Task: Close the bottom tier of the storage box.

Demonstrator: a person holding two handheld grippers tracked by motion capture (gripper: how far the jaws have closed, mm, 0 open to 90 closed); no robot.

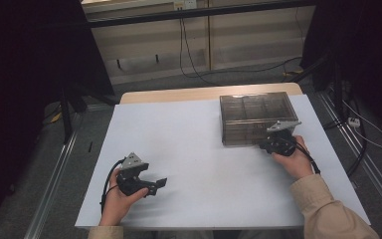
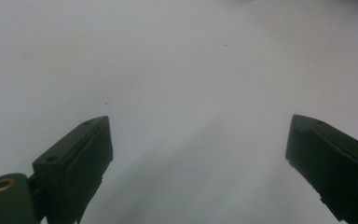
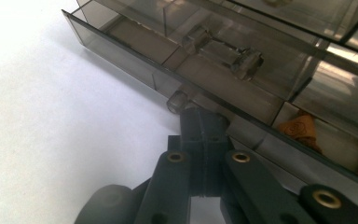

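I have the left gripper (image 1: 155,185) low over the table (image 1: 189,149) near its front left corner, held in my left hand (image 1: 117,199). In the left gripper view its jaws stand wide apart with nothing between them, just bare white table surface below.

Moving right, the middle of the table carries nothing I can make out.

Toward the far right corner sits the smoky, see-through plastic drawer box (image 1: 257,117), its back edge close to the far edge of the white sheet. Inside I can see dividers that split it into compartments. The right gripper (image 1: 273,142) is at the box's front face, held in my right hand (image 1: 293,157), with the grey three-cornered plate on top of it.

In the right gripper view the jaws are pressed together, pads meeting with no gap, and their tips sit just under a small clear knob (image 3: 177,100) on the drawer front (image 3: 135,60). I cannot tell whether the jaws pinch the knob or only touch the front beside it. The drawer looks pulled out slightly from the box. A brown item (image 3: 300,128) lies in a compartment at the right.

I can read no brand, label or writing anywhere on the box or the grippers.
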